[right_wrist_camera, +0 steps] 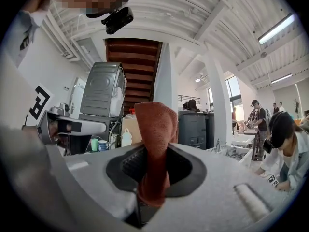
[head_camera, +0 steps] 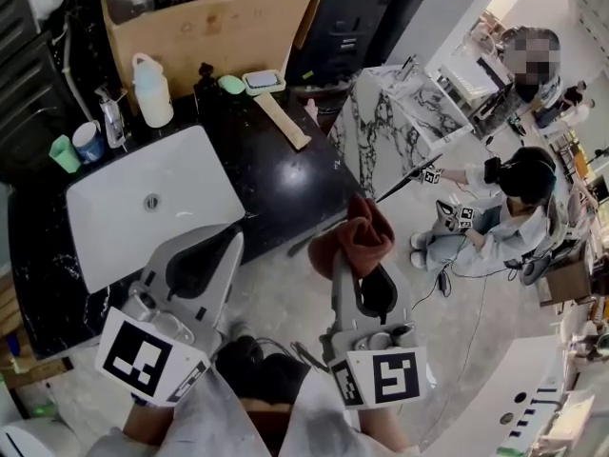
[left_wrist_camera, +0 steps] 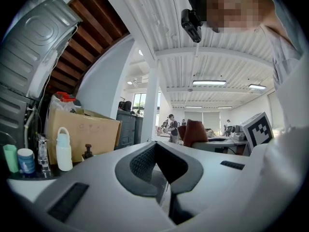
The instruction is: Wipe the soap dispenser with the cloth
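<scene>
The soap dispenser, judged to be the white pump bottle (head_camera: pixel 152 89), is standing upright at the back of the dark surface (head_camera: pixel 276 181), behind the white sink (head_camera: pixel 114 228) and in front of a cardboard box (head_camera: pixel 221 29). Two cups (head_camera: pixel 76 147) and a clear bottle (head_camera: pixel 112 116) are standing just beside it on the left. Nothing is touching the dispenser.

The cloth (right_wrist_camera: pixel 154 129), rust-brown, is being gripped by the right gripper (head_camera: pixel 364 276). Its jaws are closing on the lower part of the cloth, and the bunched upper part is standing free above them. This presents a loose pad of fabric forward for wiping. The right gripper is hanging over the floor, in front of the surface and well apart from the dispenser.

The left gripper (head_camera: pixel 205 255) is hovering above the near edge of the sink. Its jaws are together and are holding nothing. It is probably being kept free to steady the dispenser.

Wiping is not yet under way. The next move calls for carrying the cloth across the sink to the dispenser.
</scene>
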The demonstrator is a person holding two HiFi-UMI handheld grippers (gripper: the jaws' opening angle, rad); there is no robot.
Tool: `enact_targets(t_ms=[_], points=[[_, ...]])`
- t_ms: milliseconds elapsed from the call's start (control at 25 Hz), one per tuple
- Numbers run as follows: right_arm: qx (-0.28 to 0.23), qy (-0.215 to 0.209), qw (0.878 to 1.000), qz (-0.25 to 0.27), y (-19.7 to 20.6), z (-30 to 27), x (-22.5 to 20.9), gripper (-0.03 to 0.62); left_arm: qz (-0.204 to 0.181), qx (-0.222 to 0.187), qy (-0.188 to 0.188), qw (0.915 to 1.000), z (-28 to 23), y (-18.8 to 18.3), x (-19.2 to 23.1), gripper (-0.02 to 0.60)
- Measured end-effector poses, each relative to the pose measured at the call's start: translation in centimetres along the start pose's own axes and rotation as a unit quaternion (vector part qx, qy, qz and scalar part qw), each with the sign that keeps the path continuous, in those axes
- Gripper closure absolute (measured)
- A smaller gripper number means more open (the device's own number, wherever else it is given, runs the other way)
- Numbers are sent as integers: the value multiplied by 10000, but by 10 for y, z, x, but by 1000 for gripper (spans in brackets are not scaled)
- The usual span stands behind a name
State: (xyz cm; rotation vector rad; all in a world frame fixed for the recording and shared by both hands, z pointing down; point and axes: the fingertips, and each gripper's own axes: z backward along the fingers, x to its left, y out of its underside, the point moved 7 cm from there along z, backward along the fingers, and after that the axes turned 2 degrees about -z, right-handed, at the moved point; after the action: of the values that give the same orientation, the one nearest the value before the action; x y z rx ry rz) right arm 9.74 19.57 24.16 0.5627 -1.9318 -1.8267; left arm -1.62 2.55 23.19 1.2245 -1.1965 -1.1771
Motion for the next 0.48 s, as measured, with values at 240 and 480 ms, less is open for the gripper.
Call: enact_targets(t_ms=[240, 480], points=[[-23, -198, 9997, 152, -7, -25, 5, 519, 35, -46, -232, 9997, 2, -1, 19, 578], [-26, -239, 9996, 177, -11, -52, 3, 519, 56, -64, -514, 9986, 10, 0, 37, 578]])
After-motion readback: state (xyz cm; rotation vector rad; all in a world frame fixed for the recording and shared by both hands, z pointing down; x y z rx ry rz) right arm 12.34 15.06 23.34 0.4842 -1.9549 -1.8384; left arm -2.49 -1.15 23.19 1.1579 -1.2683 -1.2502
